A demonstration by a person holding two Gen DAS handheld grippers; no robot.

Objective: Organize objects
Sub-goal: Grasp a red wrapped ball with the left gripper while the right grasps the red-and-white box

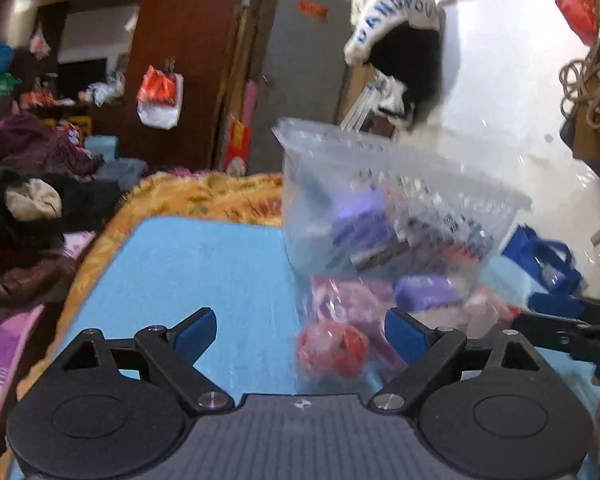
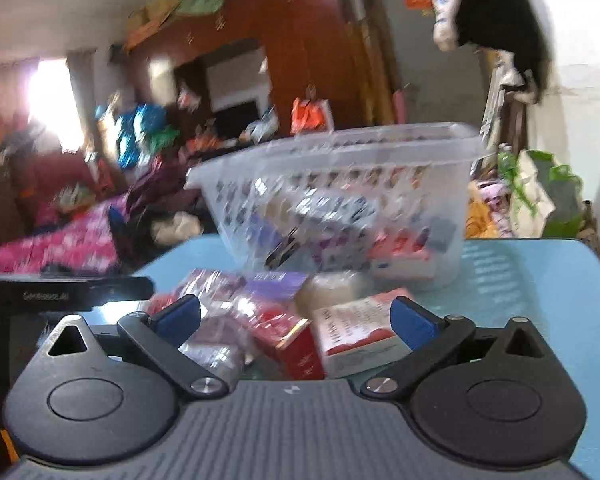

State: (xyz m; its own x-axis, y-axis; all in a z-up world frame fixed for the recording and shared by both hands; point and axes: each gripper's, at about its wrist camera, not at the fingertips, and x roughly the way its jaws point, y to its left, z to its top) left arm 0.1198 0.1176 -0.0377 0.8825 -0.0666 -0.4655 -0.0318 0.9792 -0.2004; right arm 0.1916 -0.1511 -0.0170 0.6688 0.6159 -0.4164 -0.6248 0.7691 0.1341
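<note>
Right wrist: open right gripper (image 2: 294, 324) over red box (image 2: 296, 344).

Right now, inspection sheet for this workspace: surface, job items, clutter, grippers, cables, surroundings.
Surface: light blue tabletop, bare on its right part in the right wrist view.
Job's things: clear perforated plastic basket upright on the table, already holding boxes and packets; loose pile in front of it, including a red-and-white carton, a red box, a purple packet and a red wrapped bundle.
Clutter: nothing seen on the table beyond the pile.
Grippers: left gripper open, empty; right gripper open, empty, facing the pile.
Cables: nothing seen on the table.
Surroundings: orange patterned blanket, heaped clothes, dark wooden wardrobe. Views are motion-blurred.
</note>
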